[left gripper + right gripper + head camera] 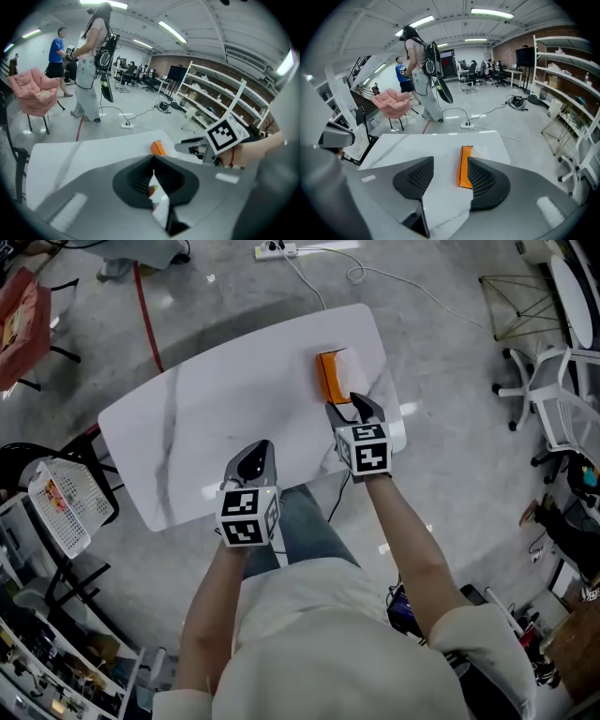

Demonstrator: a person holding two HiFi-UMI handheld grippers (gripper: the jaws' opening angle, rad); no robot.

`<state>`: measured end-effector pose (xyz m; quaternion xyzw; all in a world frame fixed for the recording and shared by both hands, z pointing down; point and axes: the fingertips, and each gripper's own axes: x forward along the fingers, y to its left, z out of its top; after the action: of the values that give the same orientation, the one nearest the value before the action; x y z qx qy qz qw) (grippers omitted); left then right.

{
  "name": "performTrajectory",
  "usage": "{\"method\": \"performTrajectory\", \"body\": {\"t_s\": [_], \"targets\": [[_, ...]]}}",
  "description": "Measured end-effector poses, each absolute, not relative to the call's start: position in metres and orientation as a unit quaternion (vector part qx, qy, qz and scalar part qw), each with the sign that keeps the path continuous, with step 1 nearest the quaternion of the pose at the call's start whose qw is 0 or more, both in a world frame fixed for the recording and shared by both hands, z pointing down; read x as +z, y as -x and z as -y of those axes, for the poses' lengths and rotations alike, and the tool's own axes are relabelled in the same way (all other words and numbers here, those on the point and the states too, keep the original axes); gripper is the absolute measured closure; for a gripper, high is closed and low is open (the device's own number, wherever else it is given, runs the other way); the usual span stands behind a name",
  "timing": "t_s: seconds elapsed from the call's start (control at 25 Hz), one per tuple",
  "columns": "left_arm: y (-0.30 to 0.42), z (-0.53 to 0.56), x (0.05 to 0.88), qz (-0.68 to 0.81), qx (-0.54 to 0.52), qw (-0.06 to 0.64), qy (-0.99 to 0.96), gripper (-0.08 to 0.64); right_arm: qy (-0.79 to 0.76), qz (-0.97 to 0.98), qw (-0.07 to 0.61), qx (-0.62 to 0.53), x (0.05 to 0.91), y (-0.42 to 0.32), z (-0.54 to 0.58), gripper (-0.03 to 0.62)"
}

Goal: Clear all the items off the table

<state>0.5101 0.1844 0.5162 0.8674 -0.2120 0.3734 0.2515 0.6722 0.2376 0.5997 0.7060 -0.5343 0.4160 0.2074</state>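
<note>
Lying toward the 1 o'clock end of the white marble-look table (206,418) (61,159) (426,145) in the head view is the one item on it, a flat orange pack (330,376) (158,148) (464,166) with a pale top face. Glare washes that face out, and no lettering on it can be read. The only clear print is the black-and-white square pattern on each marker cube (364,448) (246,515) (227,133).

At the table's near right edge, the right gripper (345,404) (450,164) points down at the pack with its jaws apart. In the head view the pack sits at about 11 to 12 o'clock from the fingertips, just beside them. In the right gripper view it lies lengthwise in the gap, close against the inner edge of the right-hand jaw, which covers its near right corner. A strip of bare tabletop separates it from the left-hand jaw. Neither pad presses on it.

Over the table's near edge, the left gripper (261,444) (153,157) has its jaws together and nothing clamped between them. From it the pack lies at about 1 o'clock, well apart.

Beside the table at 9 o'clock stands a white mesh basket (70,507) with a red-and-yellow printed card, too small to read.
</note>
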Motion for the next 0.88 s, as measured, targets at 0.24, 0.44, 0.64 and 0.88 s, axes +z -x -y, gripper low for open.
{"method": "performTrajectory", "body": {"t_s": [0.24, 0.44, 0.64, 0.88], "targets": [[-0.531, -0.179, 0.534, 0.204, 0.380, 0.250, -0.867, 0.551, -0.694, 0.524, 0.233, 0.434, 0.643, -0.691, -0.232, 0.315], [-0.537, -0.178, 0.552, 0.205, 0.390, 0.260, -0.859, 0.551, -0.687, 0.509, 0.243, 0.458, 0.679, -0.701, -0.232, 0.257], [-0.536, -0.179, 0.572, 0.201, 0.400, 0.264, -0.854, 0.551, -0.674, 0.498, 0.262, 0.479, 0.715, -0.705, -0.230, 0.195], [-0.528, -0.176, 0.590, 0.211, 0.408, 0.273, -0.845, 0.551, -0.671, 0.477, 0.282, 0.492, 0.746, -0.711, -0.226, 0.128]]}}
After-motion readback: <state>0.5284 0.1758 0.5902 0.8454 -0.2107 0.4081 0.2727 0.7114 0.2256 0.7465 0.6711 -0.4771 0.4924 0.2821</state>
